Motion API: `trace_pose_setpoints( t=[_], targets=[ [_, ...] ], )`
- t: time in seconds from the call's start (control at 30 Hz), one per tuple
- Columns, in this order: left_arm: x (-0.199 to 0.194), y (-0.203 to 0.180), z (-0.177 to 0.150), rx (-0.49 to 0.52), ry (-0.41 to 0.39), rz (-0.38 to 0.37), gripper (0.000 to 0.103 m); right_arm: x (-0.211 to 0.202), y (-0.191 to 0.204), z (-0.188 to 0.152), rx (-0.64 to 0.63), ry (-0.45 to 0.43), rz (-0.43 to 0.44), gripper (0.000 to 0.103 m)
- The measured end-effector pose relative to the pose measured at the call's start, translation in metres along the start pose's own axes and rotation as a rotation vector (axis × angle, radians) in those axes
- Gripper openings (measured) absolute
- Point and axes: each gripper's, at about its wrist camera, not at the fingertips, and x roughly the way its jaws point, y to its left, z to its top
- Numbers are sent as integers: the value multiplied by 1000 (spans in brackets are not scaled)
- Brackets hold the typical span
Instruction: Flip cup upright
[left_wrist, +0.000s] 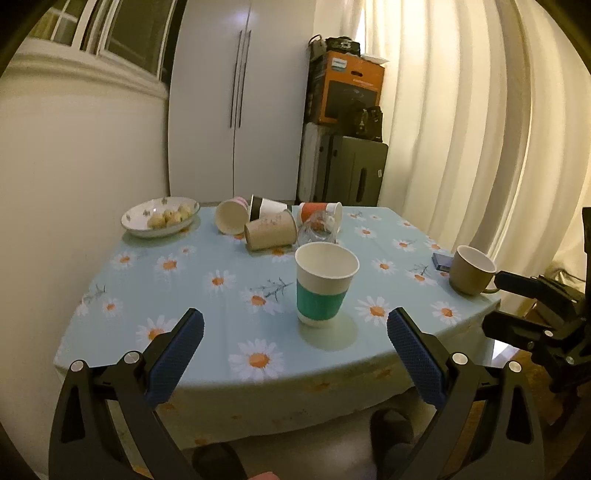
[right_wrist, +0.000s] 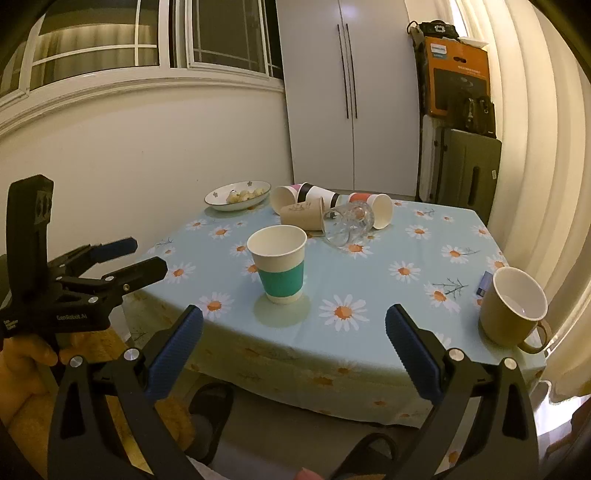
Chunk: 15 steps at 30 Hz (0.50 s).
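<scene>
A white paper cup with a teal sleeve (left_wrist: 323, 286) stands upright near the table's front; it also shows in the right wrist view (right_wrist: 279, 268). Behind it several cups lie on their sides: a brown paper cup (left_wrist: 270, 229) (right_wrist: 301, 214), a pink one (left_wrist: 231, 215), a black-banded one (left_wrist: 266, 206), an orange-banded one (left_wrist: 320, 212) (right_wrist: 373, 206) and a clear glass (left_wrist: 318, 229) (right_wrist: 347, 223). My left gripper (left_wrist: 295, 332) is open and empty, in front of the table edge; it also shows in the right wrist view (right_wrist: 135, 256). My right gripper (right_wrist: 294, 330) is open and empty; it also shows in the left wrist view (left_wrist: 498, 299).
A tan mug (left_wrist: 471, 270) (right_wrist: 513, 308) stands upright at the table's right edge beside a small blue box (left_wrist: 441, 261). A bowl of food (left_wrist: 160, 216) (right_wrist: 238, 195) sits at the back left. The daisy tablecloth (left_wrist: 207, 280) covers the table. Curtains hang on the right.
</scene>
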Motion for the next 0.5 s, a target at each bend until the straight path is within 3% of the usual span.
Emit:
trace_pose_setpoints(
  t=[0.5],
  targets=[
    [5, -7, -6, 17, 22, 0, 97, -3, -4, 1, 10, -25, -40, 98]
  ],
)
